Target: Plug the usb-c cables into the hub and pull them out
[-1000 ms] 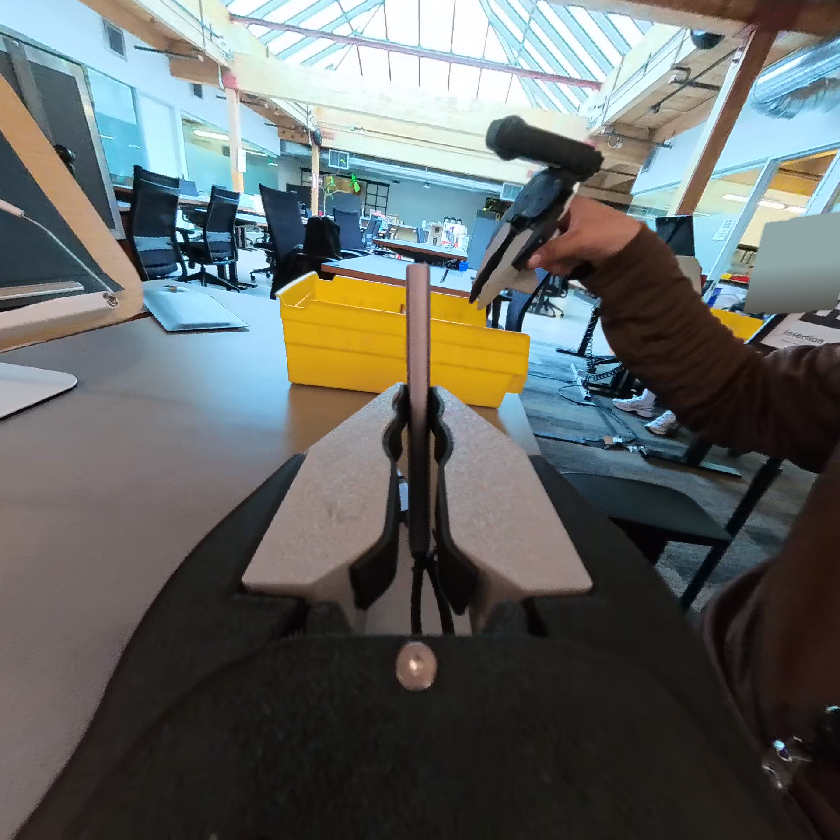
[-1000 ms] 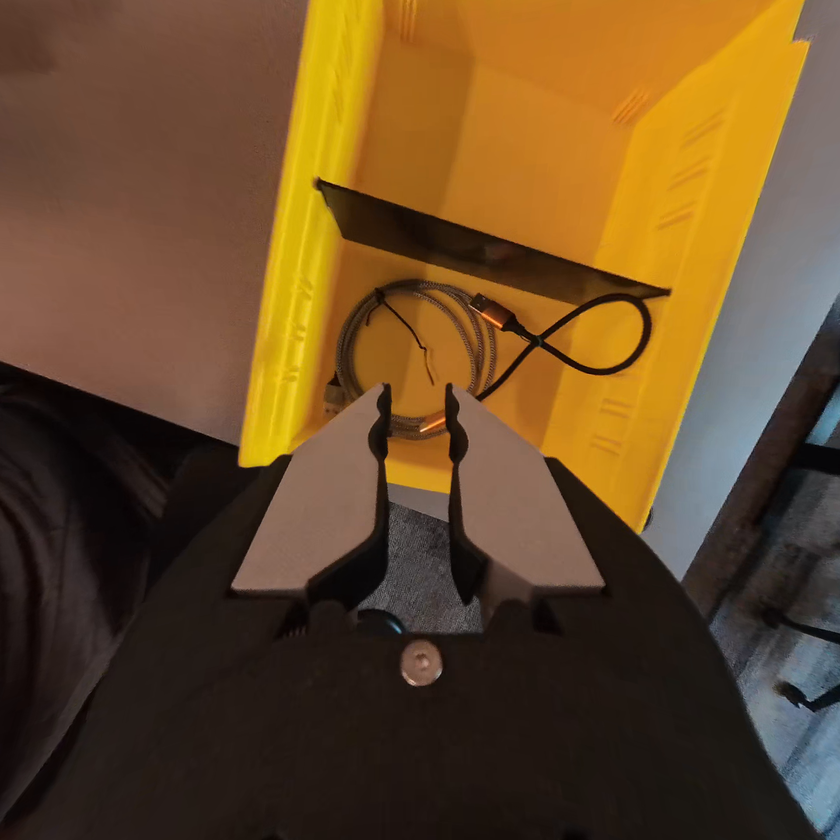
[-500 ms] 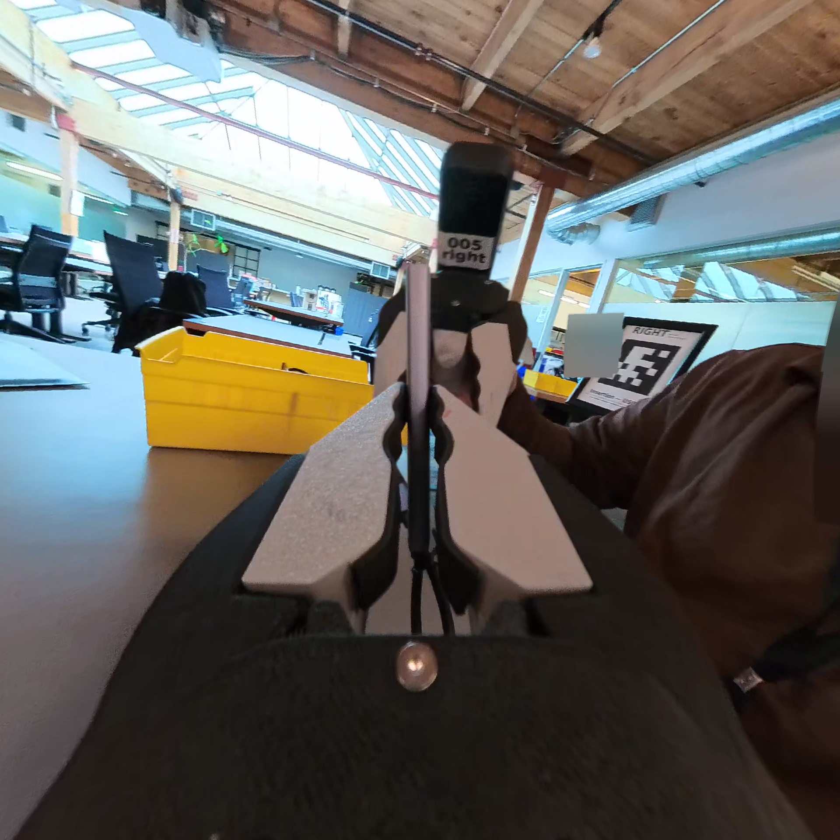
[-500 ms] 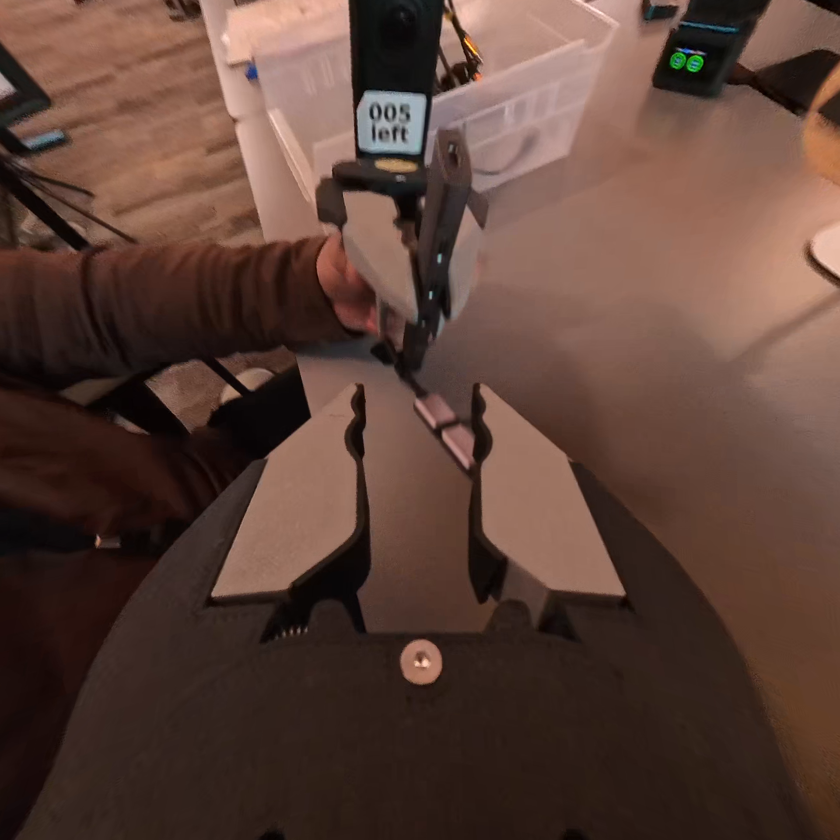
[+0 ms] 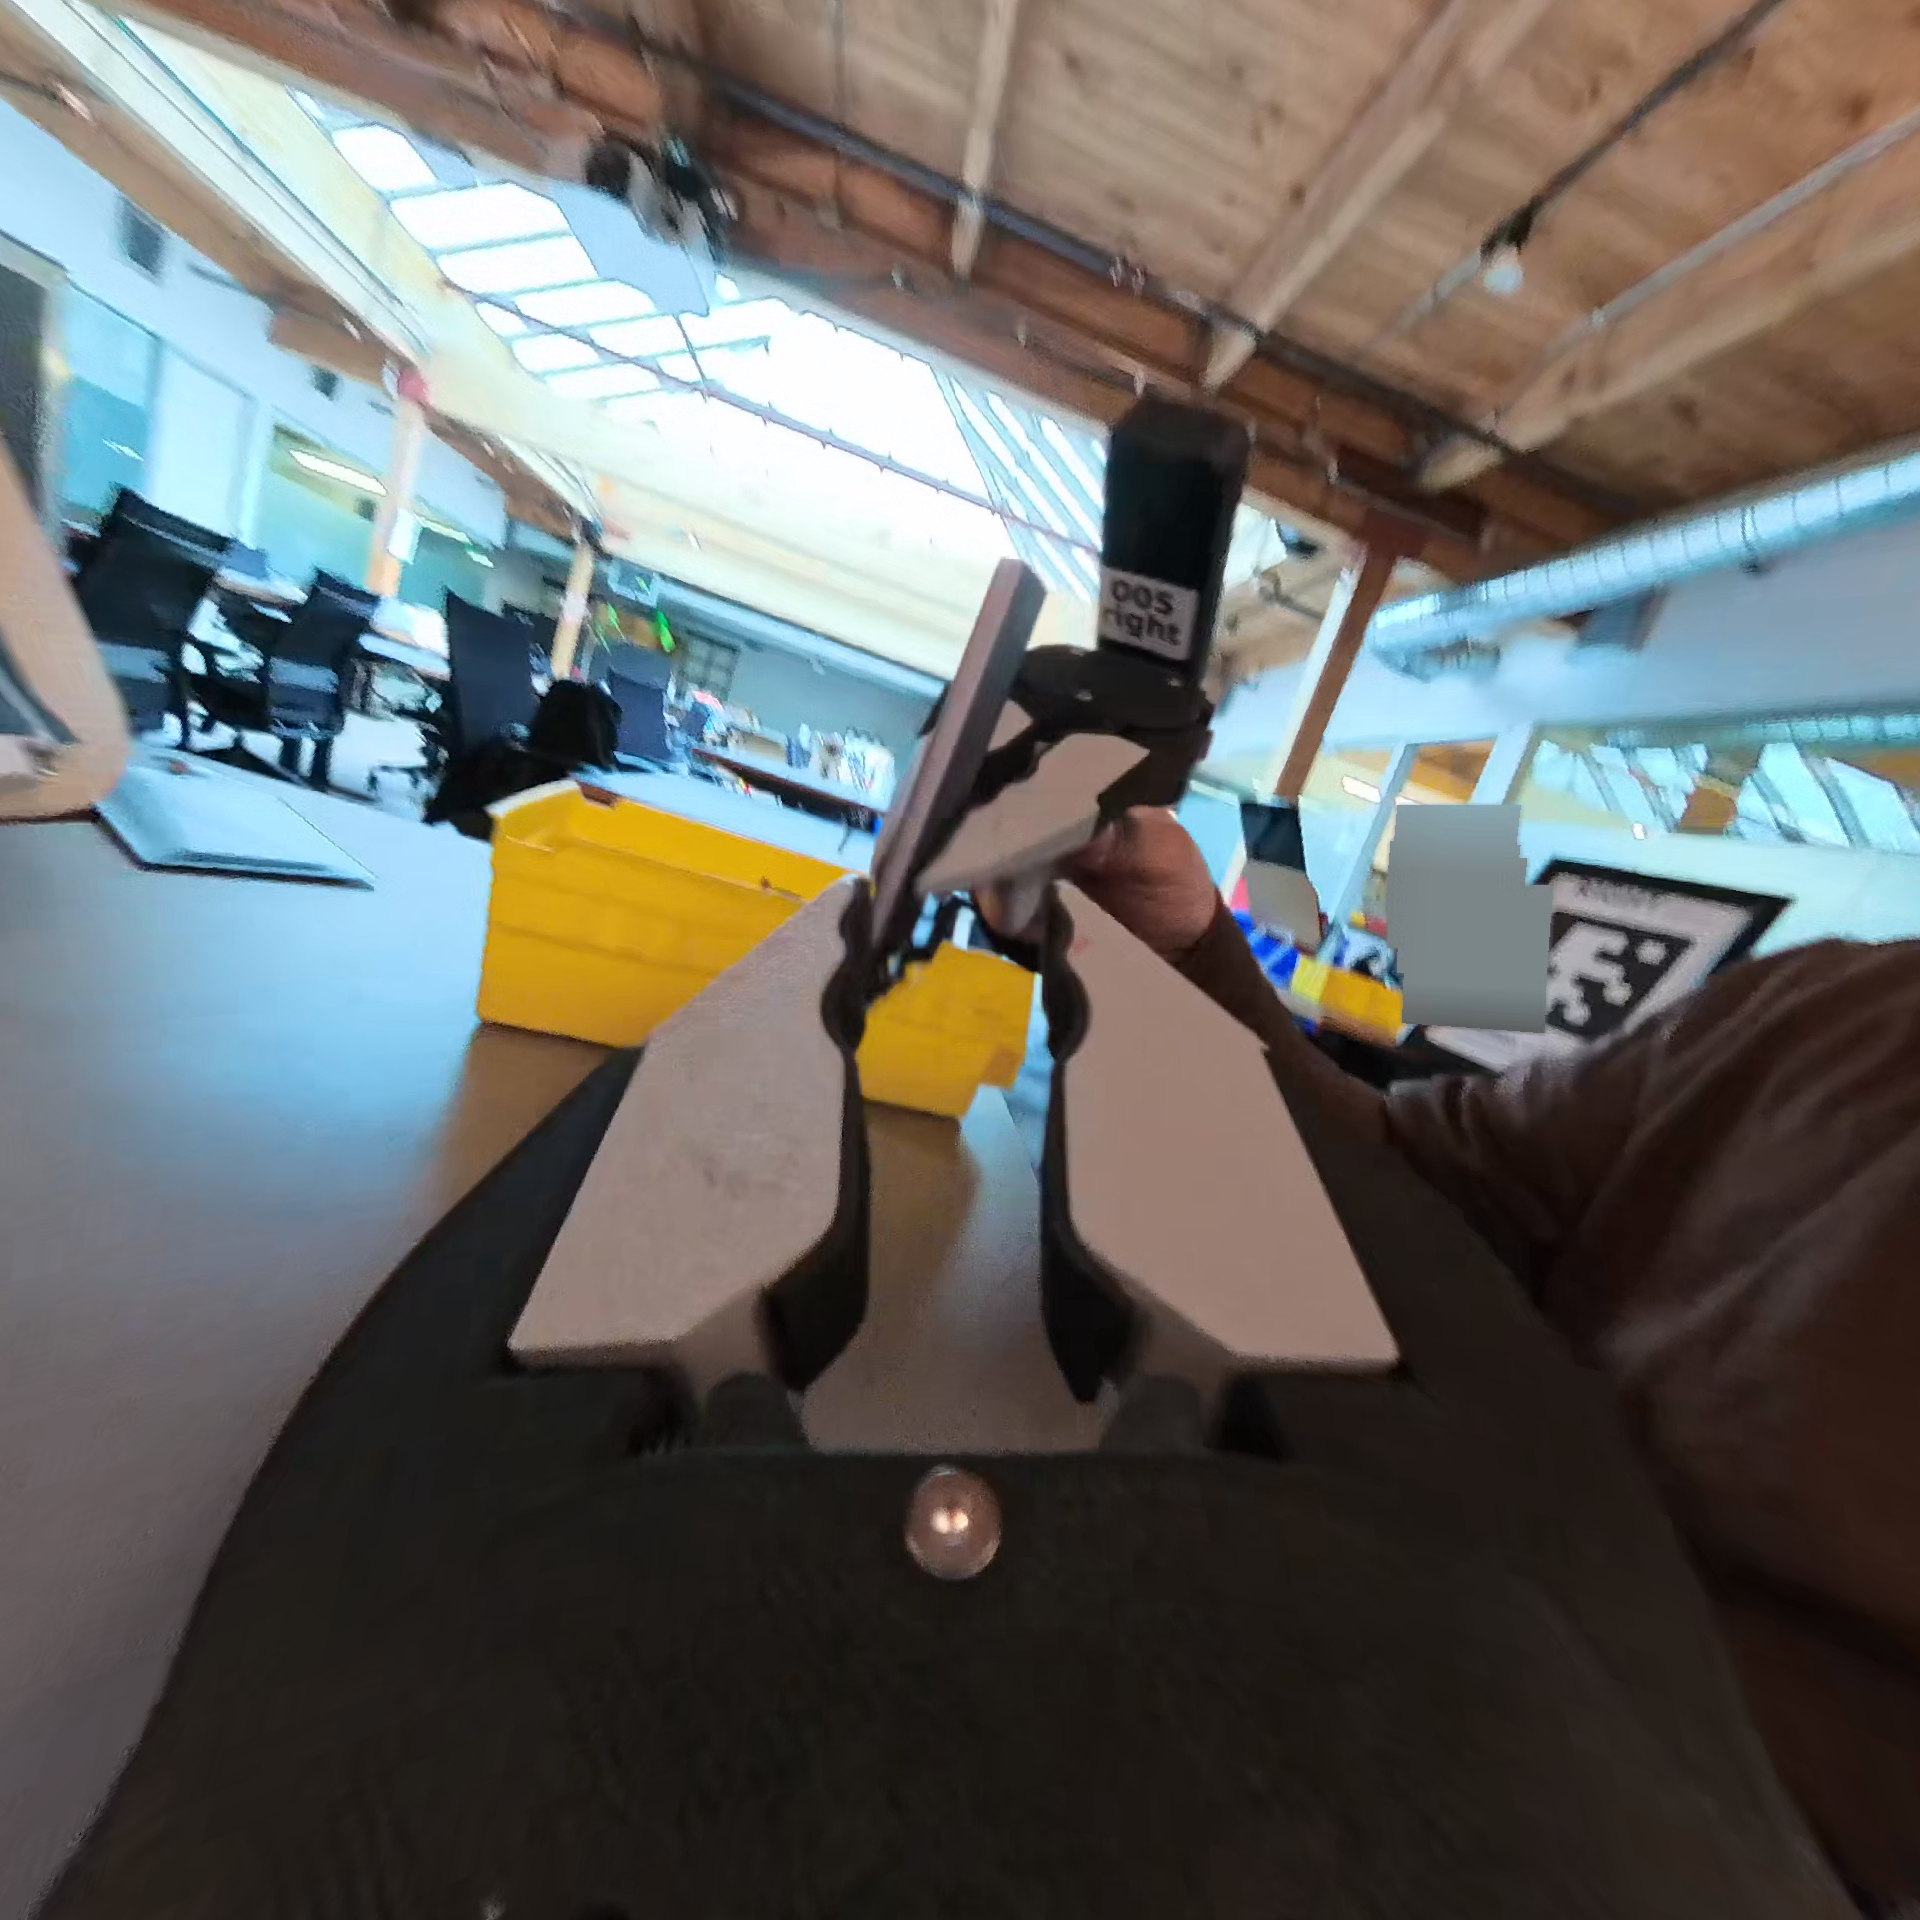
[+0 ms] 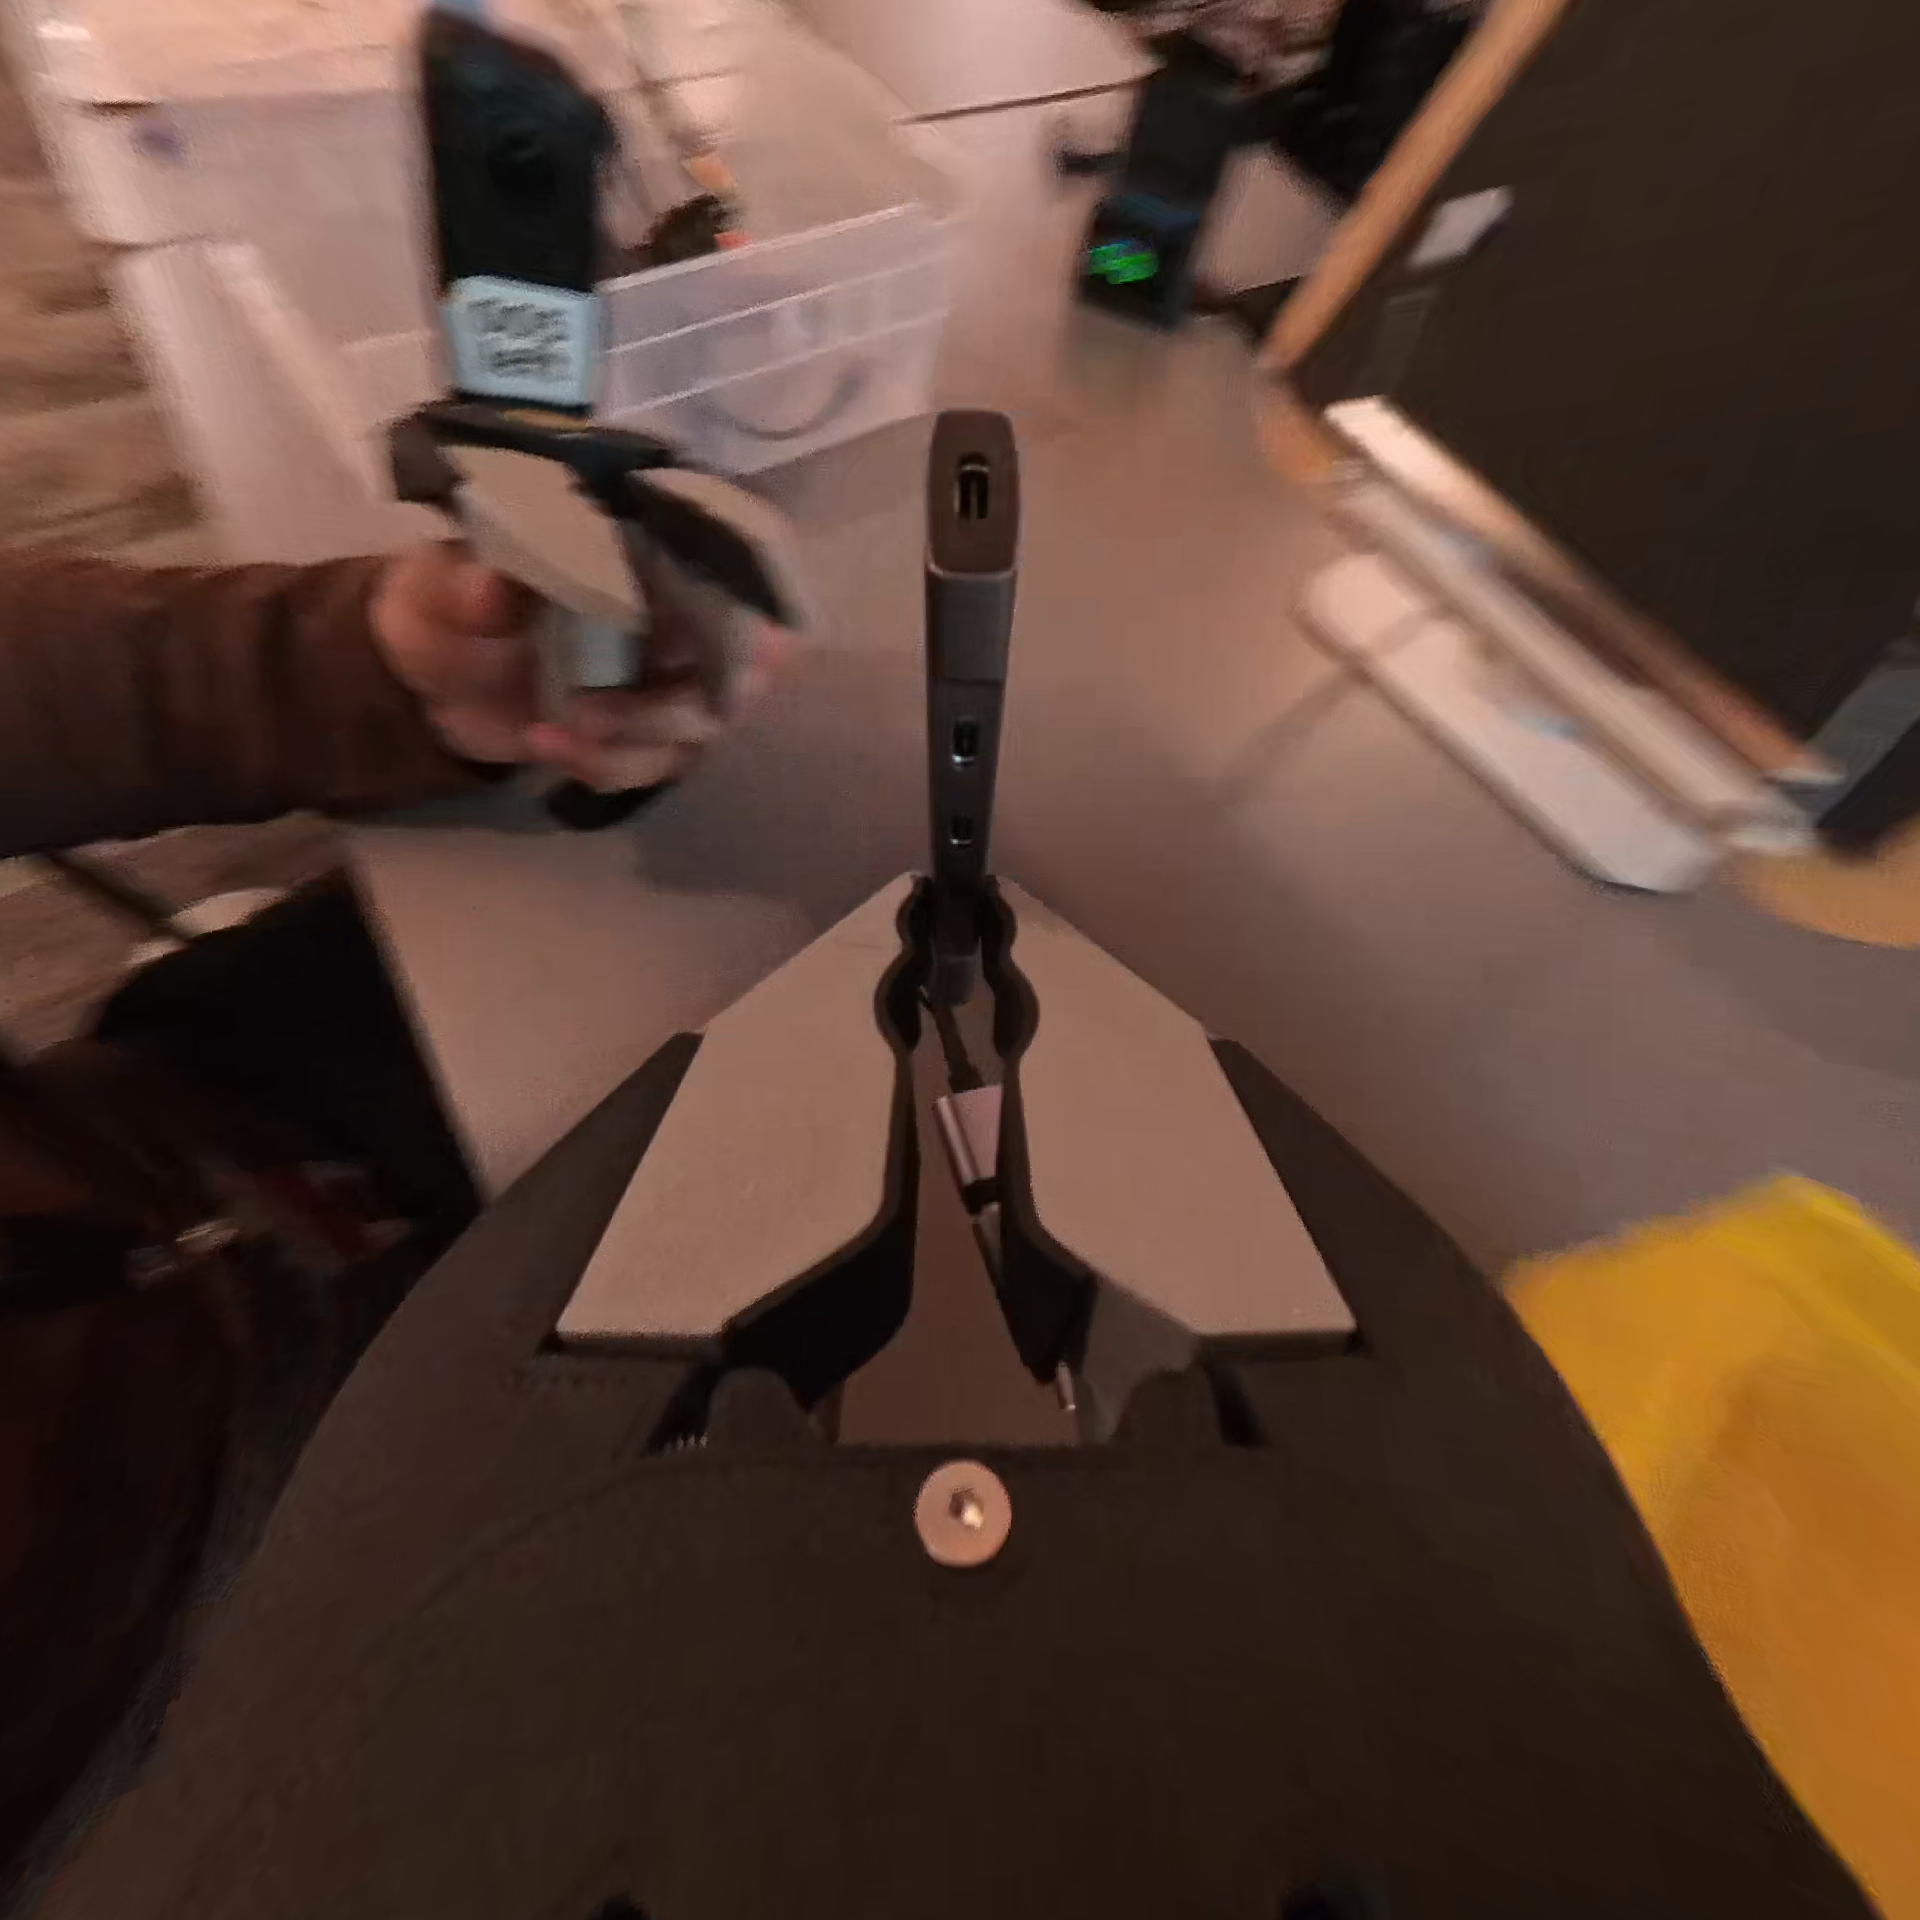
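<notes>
The grey USB hub [image 6: 971,644] stands up from my right gripper [image 6: 956,894], which is shut on its lower end. Its side ports face the camera. Its short cable and silver plug [image 6: 966,1132] hang back between the fingers. In the left wrist view my left gripper [image 5: 954,914] is open and empty. Just beyond it the right gripper [image 5: 920,883] holds the hub [image 5: 961,748] tilted, close to my left fingertip. The left gripper [image 6: 696,613] shows blurred and open at the left of the right wrist view. No loose USB-C cable is in view.
A yellow bin [image 5: 644,914] stands on the grey table [image 5: 208,1091] behind the grippers; it also shows in the right wrist view [image 6: 1714,1455]. A clear plastic tub [image 6: 769,332] and a wood-framed dark board [image 6: 1662,312] stand farther off. The person's brown sleeve [image 5: 1558,1143] fills the right.
My left gripper has opened and let go of the hub. My right gripper has shut on it and now holds it. The left gripper has drawn away to the side.
</notes>
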`<state>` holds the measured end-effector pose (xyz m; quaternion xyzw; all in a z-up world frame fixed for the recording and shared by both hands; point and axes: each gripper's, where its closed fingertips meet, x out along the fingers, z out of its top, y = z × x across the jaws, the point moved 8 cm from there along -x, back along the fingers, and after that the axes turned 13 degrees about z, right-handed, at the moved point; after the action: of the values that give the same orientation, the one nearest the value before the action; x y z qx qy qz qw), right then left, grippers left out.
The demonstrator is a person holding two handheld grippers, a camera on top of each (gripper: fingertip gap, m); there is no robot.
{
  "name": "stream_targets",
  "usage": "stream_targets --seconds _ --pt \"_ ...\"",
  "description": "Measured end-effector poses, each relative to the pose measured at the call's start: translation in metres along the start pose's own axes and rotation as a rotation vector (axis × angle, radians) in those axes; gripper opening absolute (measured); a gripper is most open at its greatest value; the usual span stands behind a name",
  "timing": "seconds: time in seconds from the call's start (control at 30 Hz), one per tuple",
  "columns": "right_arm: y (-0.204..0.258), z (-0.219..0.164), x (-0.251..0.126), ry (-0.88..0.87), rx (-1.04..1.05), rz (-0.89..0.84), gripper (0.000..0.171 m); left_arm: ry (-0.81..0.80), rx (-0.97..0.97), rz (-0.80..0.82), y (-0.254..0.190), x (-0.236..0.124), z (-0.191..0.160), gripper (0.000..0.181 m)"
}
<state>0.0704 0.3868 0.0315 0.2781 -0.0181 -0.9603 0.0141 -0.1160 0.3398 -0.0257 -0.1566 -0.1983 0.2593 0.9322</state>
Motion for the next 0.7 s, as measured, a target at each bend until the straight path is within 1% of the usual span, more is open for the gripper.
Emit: stream_targets --seconds 0.07,0.1,0.2,0.27,0.3,0.33,0.37,0.4,0.47,0.53,0.6,0.7 --pt "-0.019 0.008 -0.045 -0.012 -0.019 -0.203 0.006 -0.04 -0.021 0.021 0.005 -0.004 0.004 0.016" --pt "-0.03 0.011 -0.068 -0.018 -0.025 -0.3 0.005 -0.04 -0.025 0.028 0.006 -0.005 0.004 0.014" --pt "-0.065 0.013 -0.127 -0.012 -0.03 -0.569 0.005 0.013 -0.014 0.049 0.007 -0.002 -0.001 0.016" --pt "-0.091 0.002 -0.149 0.025 0.023 -0.648 0.005 0.053 0.011 0.057 0.006 0.001 -0.005 0.019" --pt "-0.104 -0.008 -0.153 0.068 0.076 -0.648 0.006 0.067 0.023 0.064 0.006 0.002 -0.007 0.019" --pt "-0.117 -0.021 -0.155 0.126 0.143 -0.652 0.015 0.076 0.031 0.07 0.006 0.002 -0.008 0.019" --pt "-0.13 -0.035 -0.156 0.182 0.201 -0.676 0.029 0.08 0.033 0.074 0.006 0.002 -0.009 0.019" --pt "-0.141 -0.047 -0.158 0.229 0.242 -0.714 0.034 0.081 0.031 0.077 0.007 0.002 -0.009 0.019" --pt "-0.149 -0.062 -0.16 0.272 0.287 -0.765 0.035 0.08 0.019 0.082 0.009 0.001 -0.009 0.018" --pt "-0.142 -0.056 -0.16 0.201 0.268 -0.761 0.033 0.079 0.011 0.087 0.01 0.001 -0.009 0.017" --pt "-0.127 -0.039 -0.155 0.109 0.231 -0.721 0.035 0.085 0.007 0.087 0.011 0.002 -0.009 0.017" --pt "-0.096 0.0 -0.128 0.008 0.15 -0.552 0.048 0.107 0.023 0.089 0.011 0.005 -0.012 0.016"
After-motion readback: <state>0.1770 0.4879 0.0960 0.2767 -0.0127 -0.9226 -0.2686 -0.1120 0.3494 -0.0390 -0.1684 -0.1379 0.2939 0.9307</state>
